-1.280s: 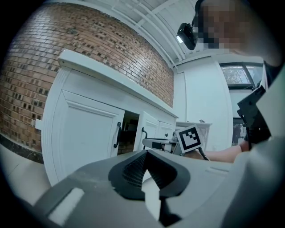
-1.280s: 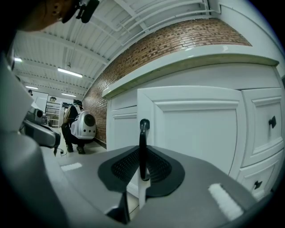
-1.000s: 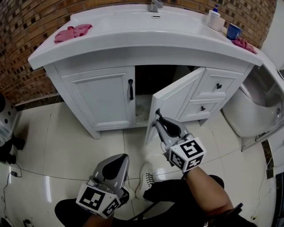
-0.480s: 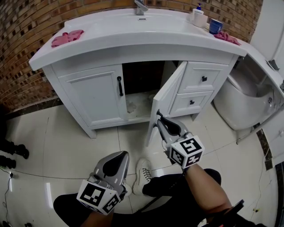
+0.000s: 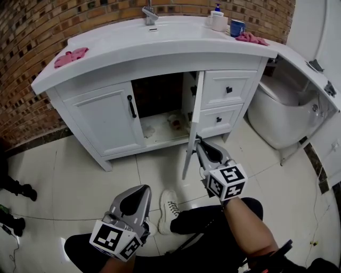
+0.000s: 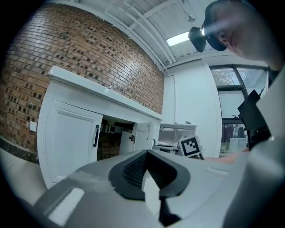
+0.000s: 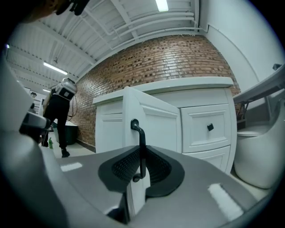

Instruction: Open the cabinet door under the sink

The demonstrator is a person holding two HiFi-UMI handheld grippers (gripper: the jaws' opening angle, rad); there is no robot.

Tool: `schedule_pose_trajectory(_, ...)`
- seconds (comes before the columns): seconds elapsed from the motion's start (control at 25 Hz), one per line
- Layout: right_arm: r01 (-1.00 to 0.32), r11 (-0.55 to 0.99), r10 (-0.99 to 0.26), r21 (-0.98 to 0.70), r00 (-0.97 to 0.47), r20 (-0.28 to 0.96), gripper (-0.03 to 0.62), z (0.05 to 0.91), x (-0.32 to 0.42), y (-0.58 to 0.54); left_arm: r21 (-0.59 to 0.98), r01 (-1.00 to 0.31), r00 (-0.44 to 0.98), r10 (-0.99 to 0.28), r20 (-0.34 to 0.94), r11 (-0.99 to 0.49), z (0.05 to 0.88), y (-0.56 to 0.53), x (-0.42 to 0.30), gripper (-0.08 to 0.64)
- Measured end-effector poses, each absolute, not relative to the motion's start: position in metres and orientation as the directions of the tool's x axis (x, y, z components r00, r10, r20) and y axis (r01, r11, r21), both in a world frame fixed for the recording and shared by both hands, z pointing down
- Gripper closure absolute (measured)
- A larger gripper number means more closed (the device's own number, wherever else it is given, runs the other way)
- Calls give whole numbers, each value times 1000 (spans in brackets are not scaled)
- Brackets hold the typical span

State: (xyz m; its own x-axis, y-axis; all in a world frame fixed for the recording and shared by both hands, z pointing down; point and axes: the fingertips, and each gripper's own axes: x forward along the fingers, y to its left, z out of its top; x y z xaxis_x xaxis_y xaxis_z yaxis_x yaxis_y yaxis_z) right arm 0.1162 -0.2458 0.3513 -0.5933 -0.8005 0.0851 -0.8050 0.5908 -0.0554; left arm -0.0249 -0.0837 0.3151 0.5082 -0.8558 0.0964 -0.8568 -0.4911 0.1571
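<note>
Right gripper is closing its jaws on the black handle between them, a grip that lets a pull swing the cabinet door. That door stands wide open, edge-on, right of the opening under the sink. Left gripper, jaws together and empty, hangs idle nearer the person. The cabinet's inside is dark, and small things on its floor can't be identified.

Two cabinet doors are hanging below the surface, each carrying one of two black door handles. Two drawers are sitting beside them. On top, two pink cloths, one faucet and one blue cup are resting. One white shoe is standing on the floor.
</note>
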Motion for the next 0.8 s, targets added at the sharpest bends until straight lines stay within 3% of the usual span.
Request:
schedule_pose_trajectory(0.72,-958,280,-956,68,-272,107,561,354,225,-254,169,-871,475,-879,46,-461,309,-64,-37,554)
schedule_pose_trajectory(0.8,-968,237,-969,82,-229,96,586,352,234,-248,167,-874,469,-882,49,-456,309,-64,-44,554)
